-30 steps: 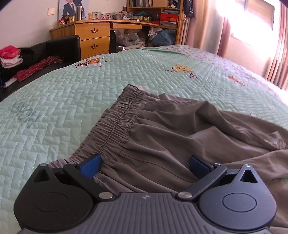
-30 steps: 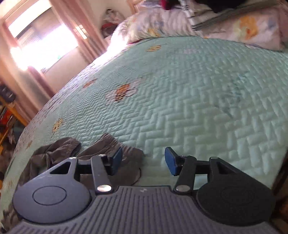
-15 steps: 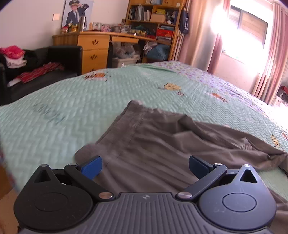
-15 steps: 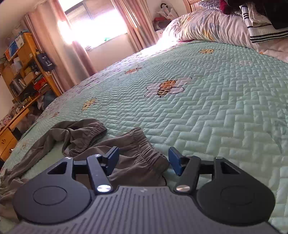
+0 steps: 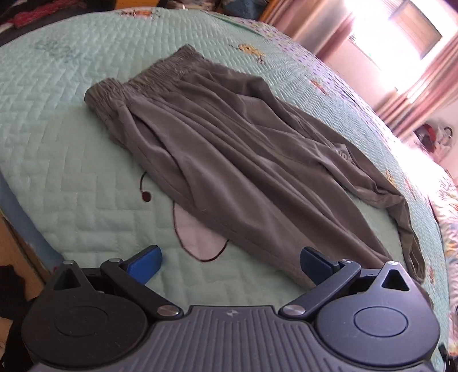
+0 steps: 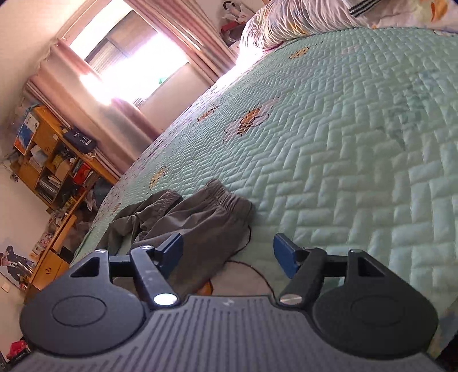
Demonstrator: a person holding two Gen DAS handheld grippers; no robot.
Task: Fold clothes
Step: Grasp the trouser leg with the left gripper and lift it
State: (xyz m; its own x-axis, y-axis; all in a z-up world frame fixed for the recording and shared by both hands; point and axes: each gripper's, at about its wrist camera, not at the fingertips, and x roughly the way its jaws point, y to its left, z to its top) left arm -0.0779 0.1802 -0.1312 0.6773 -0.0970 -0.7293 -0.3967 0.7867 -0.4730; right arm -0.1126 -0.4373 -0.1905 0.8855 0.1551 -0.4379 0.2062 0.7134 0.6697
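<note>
Grey-brown trousers [image 5: 229,148] lie stretched across the mint quilted bedspread [image 5: 57,120], elastic waistband [image 5: 143,77] at the upper left, legs running to the lower right. My left gripper [image 5: 230,261] hovers open above the near edge of the trousers, nothing between its blue pads. In the right wrist view the cuff ends of the trousers [image 6: 200,220] lie bunched just beyond my right gripper [image 6: 227,253]. Its jaws are opening and stand apart from the cloth, with only bedspread [image 6: 357,143] between them.
A wooden desk and bookshelf [image 6: 54,166] stand past the far side of the bed, beside a bright window with pink curtains [image 6: 123,57]. Pillows [image 6: 315,17] are piled at the head of the bed. The bed's near edge [image 5: 17,206] drops to the floor at left.
The left gripper has pulled back and tilted down, so the whole trousers now show. The right gripper's jaws have widened, and the cuffs lie further ahead of it.
</note>
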